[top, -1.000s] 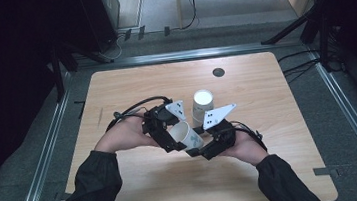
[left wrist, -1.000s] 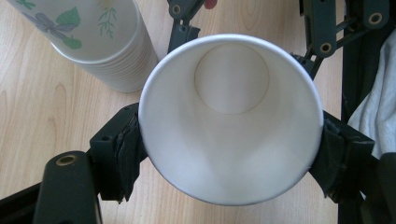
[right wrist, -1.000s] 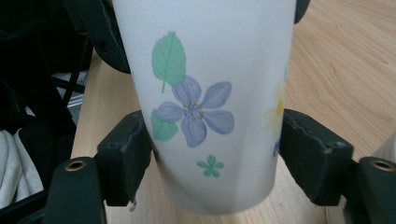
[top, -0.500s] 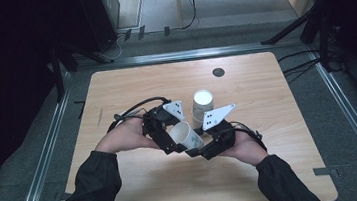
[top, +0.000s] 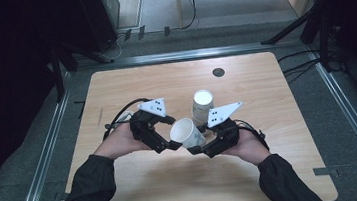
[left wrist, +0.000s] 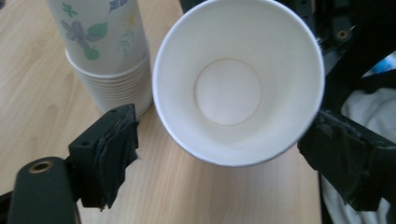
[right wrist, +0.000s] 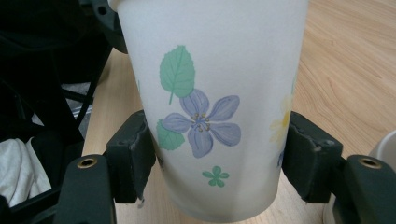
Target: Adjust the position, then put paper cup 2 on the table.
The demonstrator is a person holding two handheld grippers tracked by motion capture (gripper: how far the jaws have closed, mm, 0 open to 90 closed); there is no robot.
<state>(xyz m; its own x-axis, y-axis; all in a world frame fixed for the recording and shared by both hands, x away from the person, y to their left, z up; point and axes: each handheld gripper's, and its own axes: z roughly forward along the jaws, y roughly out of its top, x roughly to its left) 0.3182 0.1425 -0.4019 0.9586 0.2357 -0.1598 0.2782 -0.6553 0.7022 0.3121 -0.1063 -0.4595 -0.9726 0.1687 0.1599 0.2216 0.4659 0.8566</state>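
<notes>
Paper cup (top: 187, 133): white with a flower print, tipped on its side above the middle of the wooden worktop (top: 276, 90), its open mouth toward the left claw. Right claw (top: 197, 146): both pads pressed on the cup's wall near its base, gripping it. Left claw (top: 175, 142): jaws have just been opening and stand apart, one at each side of the cup's rim; in the left gripper view the left pad is clear of the rim. Stack of paper cups (top: 201, 106): upright on the worktop, just behind the held cup.
</notes>
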